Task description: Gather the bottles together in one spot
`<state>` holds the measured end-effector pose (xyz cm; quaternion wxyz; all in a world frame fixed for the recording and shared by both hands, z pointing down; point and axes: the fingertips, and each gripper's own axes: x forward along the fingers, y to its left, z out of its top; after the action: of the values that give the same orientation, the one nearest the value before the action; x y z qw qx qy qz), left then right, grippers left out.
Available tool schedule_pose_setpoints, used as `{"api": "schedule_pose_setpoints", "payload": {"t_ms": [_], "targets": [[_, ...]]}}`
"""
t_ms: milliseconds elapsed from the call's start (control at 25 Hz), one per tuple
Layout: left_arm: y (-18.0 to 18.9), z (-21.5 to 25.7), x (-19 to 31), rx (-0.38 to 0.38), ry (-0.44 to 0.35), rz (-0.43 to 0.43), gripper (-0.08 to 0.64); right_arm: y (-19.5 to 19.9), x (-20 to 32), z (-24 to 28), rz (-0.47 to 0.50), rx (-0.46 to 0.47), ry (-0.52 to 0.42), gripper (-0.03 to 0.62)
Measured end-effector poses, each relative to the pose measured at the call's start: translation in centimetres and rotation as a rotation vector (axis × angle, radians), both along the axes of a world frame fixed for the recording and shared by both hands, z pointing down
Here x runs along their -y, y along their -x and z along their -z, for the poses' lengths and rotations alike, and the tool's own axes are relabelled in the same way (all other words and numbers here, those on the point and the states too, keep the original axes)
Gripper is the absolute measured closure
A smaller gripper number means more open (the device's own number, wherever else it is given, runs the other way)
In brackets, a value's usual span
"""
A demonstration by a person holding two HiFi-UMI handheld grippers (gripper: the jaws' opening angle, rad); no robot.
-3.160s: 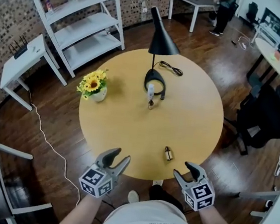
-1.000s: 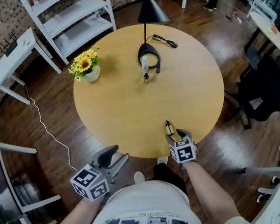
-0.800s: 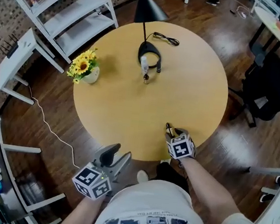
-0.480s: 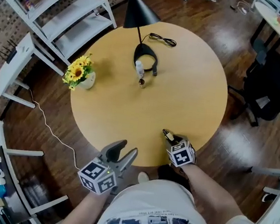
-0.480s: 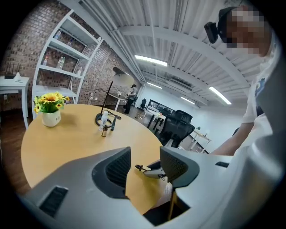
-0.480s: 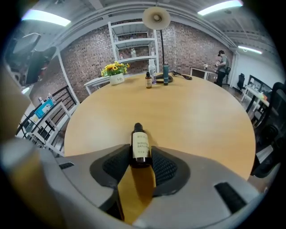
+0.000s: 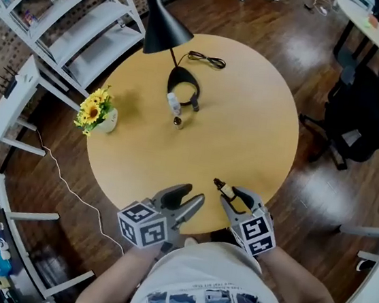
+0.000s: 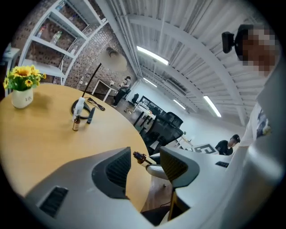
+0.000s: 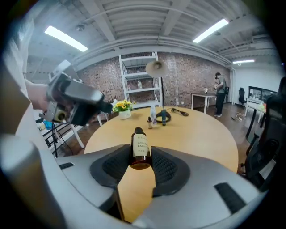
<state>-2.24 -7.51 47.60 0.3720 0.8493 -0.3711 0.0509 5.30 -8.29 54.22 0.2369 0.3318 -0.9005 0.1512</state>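
Note:
My right gripper (image 7: pixel 230 194) (image 9: pixel 140 157) has just closed its jaws, and its pads now clamp a small brown bottle (image 7: pixel 226 190) (image 9: pixel 140 147) with a pale label. The bottle is held upright, lifted off the near edge of the round wooden table (image 7: pixel 247 130). To its left my left gripper (image 7: pixel 187 201) (image 8: pixel 145 162) hovers open and empty over the table's near edge. Far across the table a white bottle (image 7: pixel 173 101) (image 9: pixel 154 115) and a tiny brown bottle (image 7: pixel 177 122) (image 9: pixel 149 122) stand by the lamp base (image 7: pixel 184 85).
A black lamp (image 7: pixel 160 31) leans over the far side, with a dark tube (image 7: pixel 194 103) at its base and a cable (image 7: pixel 206 60) behind. A sunflower vase (image 7: pixel 98 113) sits at the table's left edge. A white shelf unit (image 7: pixel 76 17) and black chairs (image 7: pixel 367 128) surround the table.
The right gripper has shut on the brown bottle and raised it off the table. The left gripper has swung rightward, closer to the table edge and the right gripper.

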Motion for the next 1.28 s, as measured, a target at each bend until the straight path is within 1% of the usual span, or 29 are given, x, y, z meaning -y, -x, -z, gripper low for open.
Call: {"api": "schedule_pose_setpoints", "payload": {"t_ms": [160, 240, 320, 400, 440, 520, 600, 720, 800, 880, 920, 960, 1040, 1160, 1200, 1280], "targets": [[-3.1, 0.5, 2.2, -0.139, 0.071, -0.005, 0.364, -0.7, 0.4, 4.8, 0.026, 0.067, -0.118, 0.426], [-4.4, 0.8, 3.3, -0.219, 0.117, -0.004, 0.367, -0.9, 0.7, 6.1, 0.039, 0.084, -0.157, 0.426], [-5.4, 0.7, 4.0, -0.275, 0.152, -0.013, 0.368, -0.9, 0.7, 6.5, 0.052, 0.089, -0.186, 0.426], [-6.0, 0.6, 4.5, -0.313, 0.176, -0.016, 0.386, -1.0, 0.8, 6.3, 0.064, 0.085, -0.203, 0.426], [-6.2, 0.6, 4.8, -0.325, 0.183, -0.015, 0.428, -1.1, 0.9, 6.1, 0.069, 0.083, -0.207, 0.426], [-6.4, 0.3, 5.2, -0.321, 0.188, -0.016, 0.472, -1.4, 1.1, 5.6, 0.077, 0.079, -0.208, 0.426], [-6.8, 0.2, 5.4, -0.301, 0.184, -0.036, 0.477, -1.6, 1.4, 5.1, 0.087, 0.076, -0.204, 0.426], [-7.6, 0.4, 5.8, -0.247, 0.153, -0.090, 0.482, -2.0, 2.1, 4.7, 0.105, 0.064, -0.221, 0.422], [-8.0, 0.5, 6.5, -0.191, 0.116, -0.120, 0.483, -2.3, 2.8, 4.4, 0.107, 0.059, -0.225, 0.420], [-7.9, 0.5, 7.5, -0.130, 0.075, -0.129, 0.485, -2.5, 3.6, 4.0, 0.100, 0.060, -0.212, 0.414], [-7.7, 0.5, 8.2, -0.101, 0.055, -0.126, 0.485, -2.7, 4.0, 3.8, 0.094, 0.062, -0.205, 0.379], [-7.3, 0.5, 8.9, -0.067, 0.032, -0.120, 0.485, -2.8, 4.4, 3.7, 0.089, 0.066, -0.197, 0.370], [-6.4, 0.4, 10.7, 0.041, -0.030, -0.110, 0.485, -3.4, 5.2, 3.4, 0.081, 0.068, -0.176, 0.370], [-4.8, -0.4, 13.7, 0.246, -0.129, -0.093, 0.485, -4.7, 6.6, 2.8, 0.058, 0.057, -0.146, 0.370], [-4.2, -0.8, 14.7, 0.299, -0.153, -0.084, 0.485, -5.1, 7.0, 2.6, 0.044, 0.055, -0.134, 0.366], [-3.1, -1.8, 16.7, 0.382, -0.187, -0.060, 0.485, -6.1, 7.8, 2.2, 0.013, 0.058, -0.112, 0.338]]}}
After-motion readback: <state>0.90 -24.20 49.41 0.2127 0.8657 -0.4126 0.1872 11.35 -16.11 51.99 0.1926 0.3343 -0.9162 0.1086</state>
